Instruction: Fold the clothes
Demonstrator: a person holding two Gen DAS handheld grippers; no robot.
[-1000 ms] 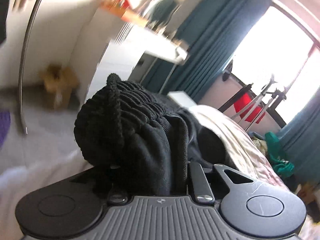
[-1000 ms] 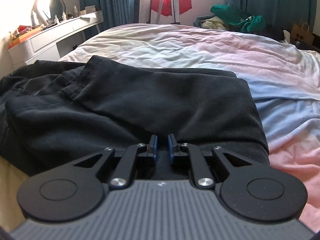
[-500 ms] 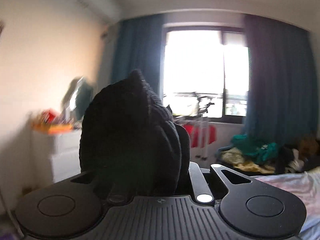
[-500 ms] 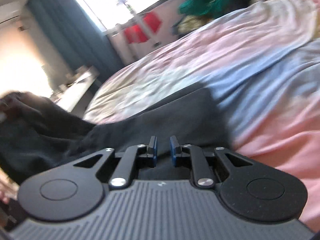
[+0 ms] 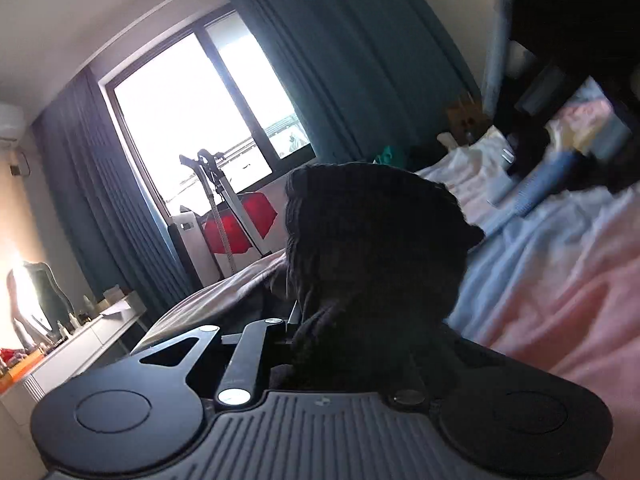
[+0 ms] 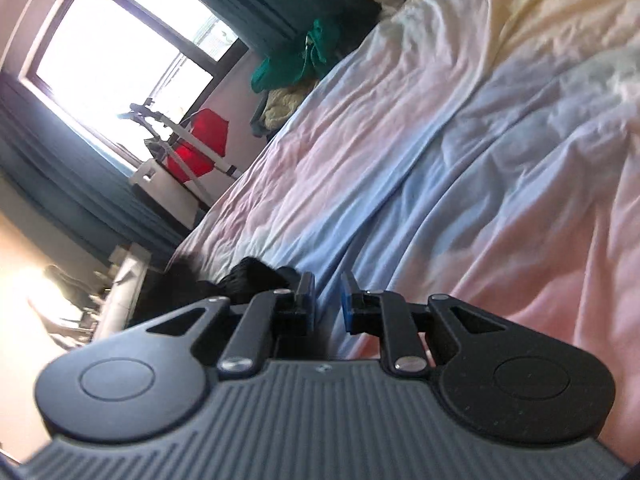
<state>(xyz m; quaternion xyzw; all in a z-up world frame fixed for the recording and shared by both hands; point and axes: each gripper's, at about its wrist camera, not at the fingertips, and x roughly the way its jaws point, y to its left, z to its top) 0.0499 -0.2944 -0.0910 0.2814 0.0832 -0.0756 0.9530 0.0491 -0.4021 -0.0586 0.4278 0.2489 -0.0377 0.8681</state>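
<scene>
The left fingers (image 5: 340, 320) grip the black garment (image 5: 376, 248), the right fingers (image 6: 326, 300) nearly closed, seemingly pinching cloth at nine o'clock, so folding looks unfinished above the bed (image 6: 460, 140).

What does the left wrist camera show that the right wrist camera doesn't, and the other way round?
Only the left wrist view: the wall air conditioner. Only the right wrist view: a yellowish clothes heap. Both: the black garment, pastel bedding, bright window and red cloth on a drying rack.
</scene>
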